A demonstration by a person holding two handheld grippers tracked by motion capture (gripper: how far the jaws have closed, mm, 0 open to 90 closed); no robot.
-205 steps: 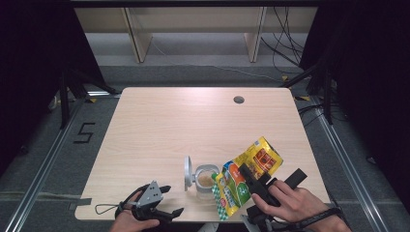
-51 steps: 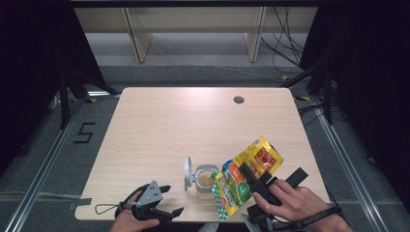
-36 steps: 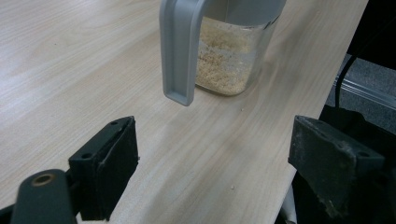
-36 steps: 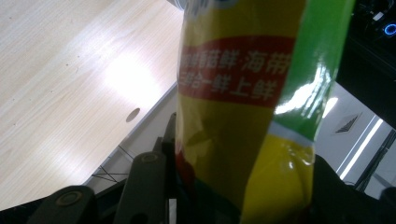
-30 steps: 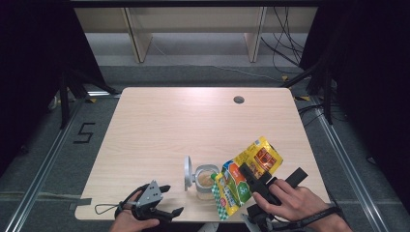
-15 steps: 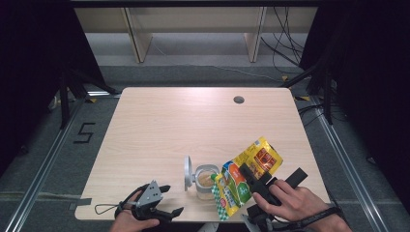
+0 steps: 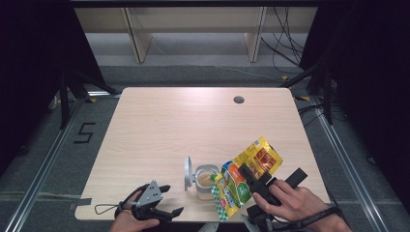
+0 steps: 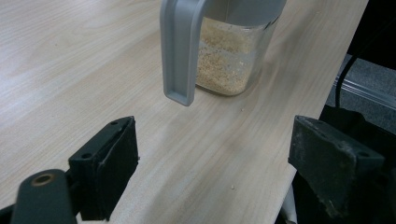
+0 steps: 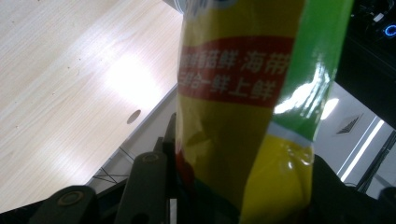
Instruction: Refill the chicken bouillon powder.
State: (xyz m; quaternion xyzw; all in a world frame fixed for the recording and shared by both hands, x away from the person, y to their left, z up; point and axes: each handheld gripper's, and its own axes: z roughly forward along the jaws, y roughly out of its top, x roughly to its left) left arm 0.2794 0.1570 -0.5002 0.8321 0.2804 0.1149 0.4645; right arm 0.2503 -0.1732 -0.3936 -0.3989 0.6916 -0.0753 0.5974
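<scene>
Nothing is changing between the earlier high views and this moment: both hands are keeping their places, and the packet is staying tilted at the same angle over the jar. The right gripper point(image 7: 247, 175) is grasping the yellow and green packet point(image 7: 246, 171) around its middle, fingers clenched on the foil, as the right gripper view confirms with the packet point(image 9: 243, 116) filling the space between them. The packet's lower, checkered end is pointing down and left, just at the rim of the clear jar point(image 7: 207, 180), which is standing upright near the front edge of the bench point(image 7: 193, 121). The jar's grey lid point(image 7: 187, 171) is standing hinged open on its left side. In the left gripper view the jar point(image 8: 231, 56) is showing a layer of pale grains in its lower part, with the open lid point(image 8: 180, 51) hanging in front of it. The left gripper point(image 7: 159, 200) is resting on the bench to the left of the jar, fingers point(image 8: 105, 172) released and spread wide, touching nothing. The steady pose suggests that pouring is under way, with the grains running slowly or held up; whether grains are leaving the packet cannot be told. The jar is standing unsupported, so a slight knock from the packet could shift it.
</scene>
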